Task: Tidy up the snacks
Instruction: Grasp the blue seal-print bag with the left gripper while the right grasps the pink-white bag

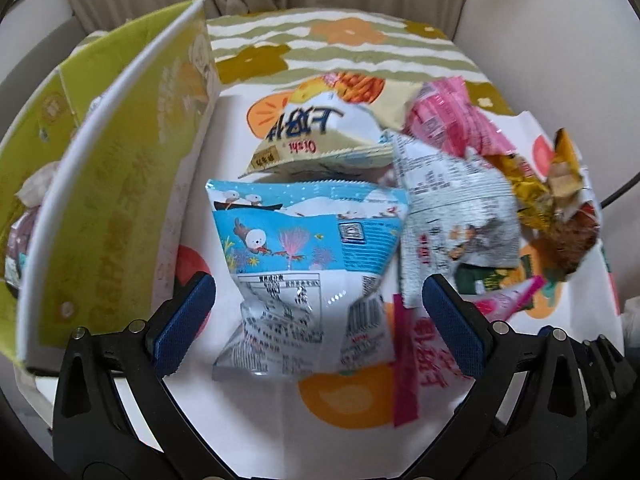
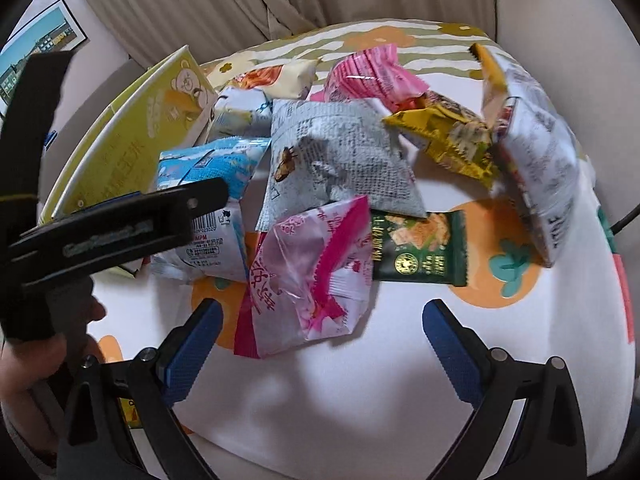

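Left gripper (image 1: 318, 300) was held spread around the light, crinkly blue-and-white foil snack packet (image 1: 304, 264), judged best pinched mid-body; right gripper (image 2: 322, 326) was likewise spread.

blue-white snack bag (image 2: 208, 216): "MPM" above a barcode number too blurry to read
cream chip bag (image 1: 316, 132): upside-down Korean lettering, unreadable
dark green cracker pack (image 2: 420, 250): gold characters, illegible
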`<move>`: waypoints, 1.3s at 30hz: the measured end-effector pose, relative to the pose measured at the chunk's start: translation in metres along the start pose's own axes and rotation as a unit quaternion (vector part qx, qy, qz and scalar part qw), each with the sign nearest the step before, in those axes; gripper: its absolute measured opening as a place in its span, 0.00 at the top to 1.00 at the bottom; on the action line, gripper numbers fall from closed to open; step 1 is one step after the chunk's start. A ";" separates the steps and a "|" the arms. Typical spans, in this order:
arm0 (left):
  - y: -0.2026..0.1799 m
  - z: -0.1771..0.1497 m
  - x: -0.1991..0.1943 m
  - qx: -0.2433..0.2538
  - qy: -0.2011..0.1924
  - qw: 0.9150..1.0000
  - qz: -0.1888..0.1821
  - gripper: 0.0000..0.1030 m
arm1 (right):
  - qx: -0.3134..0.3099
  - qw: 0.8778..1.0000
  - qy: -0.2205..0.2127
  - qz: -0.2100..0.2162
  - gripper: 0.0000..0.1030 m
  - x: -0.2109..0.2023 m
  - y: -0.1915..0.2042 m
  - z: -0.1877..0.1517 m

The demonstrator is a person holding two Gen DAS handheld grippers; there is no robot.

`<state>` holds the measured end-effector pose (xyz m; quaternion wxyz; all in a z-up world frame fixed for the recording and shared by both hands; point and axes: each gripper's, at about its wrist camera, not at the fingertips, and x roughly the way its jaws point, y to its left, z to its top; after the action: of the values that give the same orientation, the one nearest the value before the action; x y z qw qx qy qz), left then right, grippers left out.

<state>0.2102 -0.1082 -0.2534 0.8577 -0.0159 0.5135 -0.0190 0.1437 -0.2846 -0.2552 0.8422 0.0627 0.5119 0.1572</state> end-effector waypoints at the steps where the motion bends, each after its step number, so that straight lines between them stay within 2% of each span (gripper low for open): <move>1: 0.000 0.001 0.004 0.000 0.003 1.000 0.002 0.02 | -0.003 1.000 0.000 -0.001 0.03 0.001 0.001 0.000; 4: 0.003 0.002 0.014 -0.004 0.010 1.000 0.000 0.05 | -0.010 1.000 0.004 -0.002 0.03 0.007 0.004 0.003; 10: 0.008 0.001 0.035 -0.003 0.041 0.999 -0.017 0.20 | -0.013 1.000 0.007 -0.003 0.04 0.016 0.007 0.008; 15: 0.012 -0.002 0.036 0.005 0.038 0.999 -0.029 0.26 | -0.020 1.000 0.011 -0.003 0.09 0.026 0.016 0.014; 17: 0.013 -0.002 0.035 0.013 0.038 0.999 -0.028 0.33 | -0.020 1.000 0.013 -0.006 0.11 0.029 0.018 0.014; 22: 0.013 -0.002 0.031 0.035 0.038 0.999 -0.018 0.34 | -0.022 0.999 0.020 -0.014 0.14 0.040 0.024 0.018; 30: 0.018 -0.003 0.023 0.035 0.035 0.999 -0.010 0.34 | -0.028 0.999 0.023 -0.030 0.19 0.049 0.029 0.022; 35: 0.016 -0.005 0.019 0.036 0.032 0.999 -0.012 0.34 | -0.038 0.998 0.024 -0.046 0.35 0.055 0.031 0.021; 39: 0.015 -0.006 0.014 0.035 0.028 0.999 -0.013 0.34 | -0.040 0.998 0.020 -0.045 0.43 0.051 0.031 0.018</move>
<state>0.2114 -0.0940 -0.2690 0.8427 0.0081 0.5361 -0.0489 0.1749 -0.2377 -0.2820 0.8398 0.0030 0.5242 0.1411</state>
